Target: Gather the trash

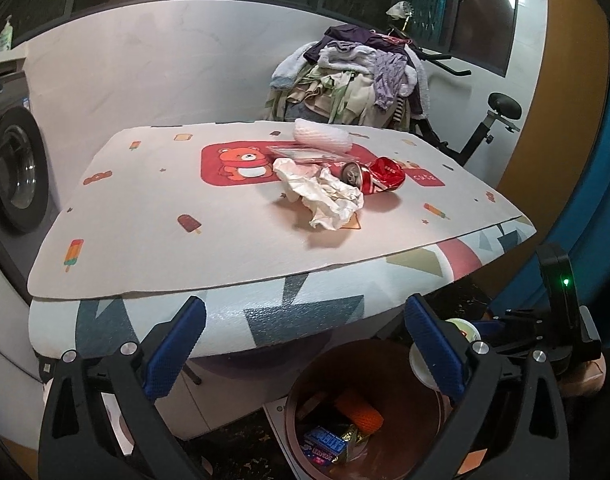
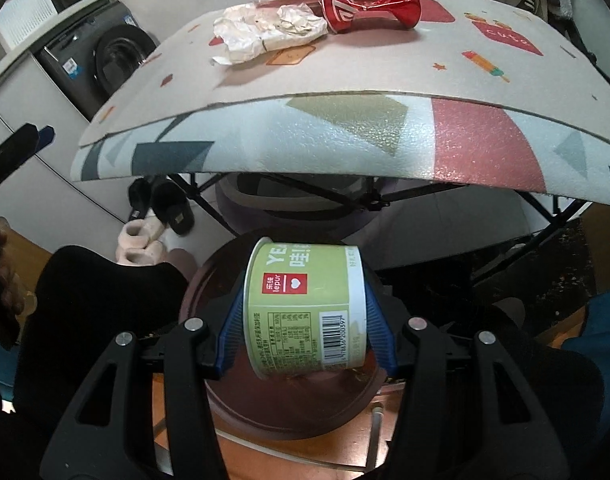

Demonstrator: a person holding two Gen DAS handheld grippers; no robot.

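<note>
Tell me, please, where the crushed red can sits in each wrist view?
Left wrist: crushed red can lies right of centre on the mat, beside the crumpled paper.
Right wrist: top centre, right of that paper.
Shared landmark: the crumpled paper.

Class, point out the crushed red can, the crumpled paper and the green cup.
crushed red can (image 1: 379,178), left wrist view, dented red side.
crumpled paper (image 1: 325,196), left wrist view, middle folds.
green cup (image 2: 305,304), right wrist view, label.
</note>
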